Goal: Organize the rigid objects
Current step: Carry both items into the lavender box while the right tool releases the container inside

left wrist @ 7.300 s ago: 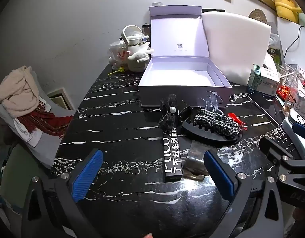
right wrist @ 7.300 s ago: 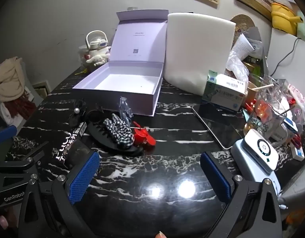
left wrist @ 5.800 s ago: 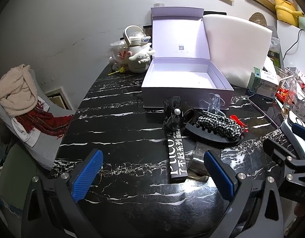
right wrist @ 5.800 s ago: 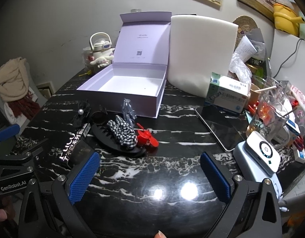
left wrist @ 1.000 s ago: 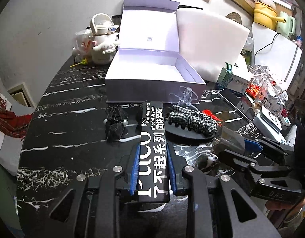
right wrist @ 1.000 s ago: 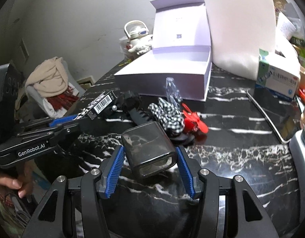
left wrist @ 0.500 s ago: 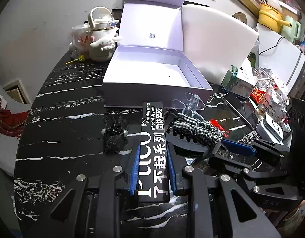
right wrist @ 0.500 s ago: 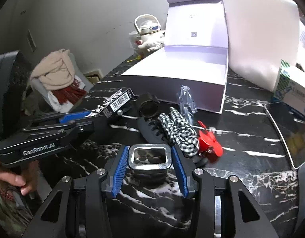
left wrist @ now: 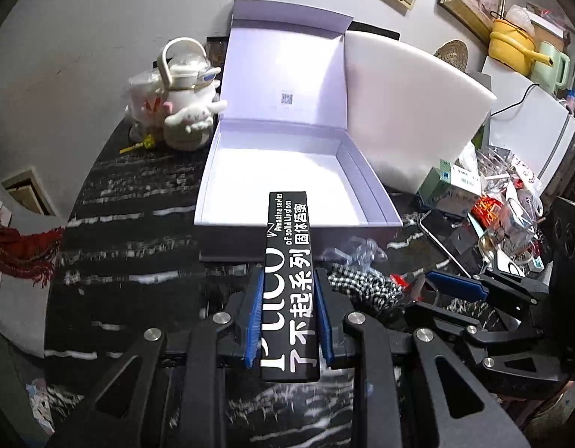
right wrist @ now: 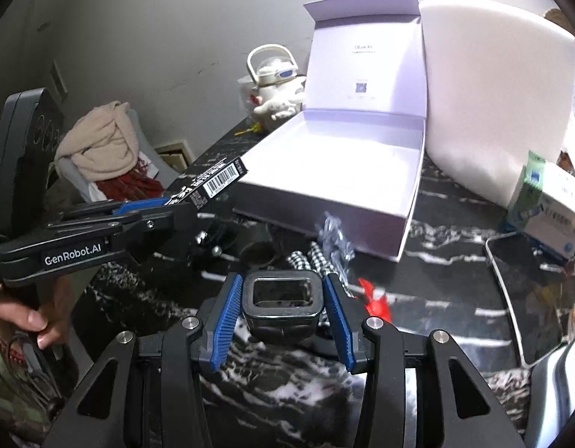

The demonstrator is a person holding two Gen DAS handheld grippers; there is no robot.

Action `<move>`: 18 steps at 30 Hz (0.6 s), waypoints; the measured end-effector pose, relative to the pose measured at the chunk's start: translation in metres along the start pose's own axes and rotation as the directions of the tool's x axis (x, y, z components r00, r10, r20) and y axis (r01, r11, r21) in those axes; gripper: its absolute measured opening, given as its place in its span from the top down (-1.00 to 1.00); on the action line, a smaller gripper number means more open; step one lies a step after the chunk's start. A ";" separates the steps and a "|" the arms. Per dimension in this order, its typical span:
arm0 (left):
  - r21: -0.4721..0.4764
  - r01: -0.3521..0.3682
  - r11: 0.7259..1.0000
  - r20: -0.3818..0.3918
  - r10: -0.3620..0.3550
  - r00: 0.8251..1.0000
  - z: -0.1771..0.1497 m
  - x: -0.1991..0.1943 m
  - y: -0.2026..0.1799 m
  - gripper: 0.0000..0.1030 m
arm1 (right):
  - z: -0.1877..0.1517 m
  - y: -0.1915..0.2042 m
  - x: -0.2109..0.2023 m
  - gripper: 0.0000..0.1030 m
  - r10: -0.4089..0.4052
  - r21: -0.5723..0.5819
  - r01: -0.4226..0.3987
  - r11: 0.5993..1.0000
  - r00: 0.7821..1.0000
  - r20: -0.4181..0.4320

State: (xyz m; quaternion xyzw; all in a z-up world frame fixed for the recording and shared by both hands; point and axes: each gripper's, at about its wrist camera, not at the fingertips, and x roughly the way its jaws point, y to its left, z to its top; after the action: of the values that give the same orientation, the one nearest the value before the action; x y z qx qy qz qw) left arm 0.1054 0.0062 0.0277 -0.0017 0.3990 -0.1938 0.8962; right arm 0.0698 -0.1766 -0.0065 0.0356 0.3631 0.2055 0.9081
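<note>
Left wrist: left gripper (left wrist: 286, 317) clamped on lip-gloss carton (left wrist: 288, 261), now over open box (left wrist: 287, 175) (right gripper (right wrist: 283, 315) gripping dark case (right wrist: 282, 308)).

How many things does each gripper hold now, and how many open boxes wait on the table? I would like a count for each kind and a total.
Long black lipgloss box in the left gripper: 1
Dark square container in the right gripper: 1
Open lilac gift box, nothing visible inside: 1
Total: 3
</note>
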 end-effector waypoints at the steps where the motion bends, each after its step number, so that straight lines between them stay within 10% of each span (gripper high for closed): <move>1: 0.003 -0.001 1.000 0.004 0.001 1.000 0.006 0.001 0.000 0.51 | 0.004 -0.001 -0.001 0.14 -0.008 -0.004 0.008 1.000 1.000 0.006; 18: 0.033 0.012 0.999 0.011 -0.012 1.000 0.079 0.031 -0.002 0.51 | 0.082 -0.026 0.005 0.14 -0.060 -0.045 0.063 0.997 0.996 0.067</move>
State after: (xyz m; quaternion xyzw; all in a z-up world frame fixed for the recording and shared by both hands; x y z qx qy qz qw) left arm 0.1801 -0.0185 0.0597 0.0095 0.3905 -0.2058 0.8972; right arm 0.1372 -0.1914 0.0453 0.0099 0.3291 0.1846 0.9260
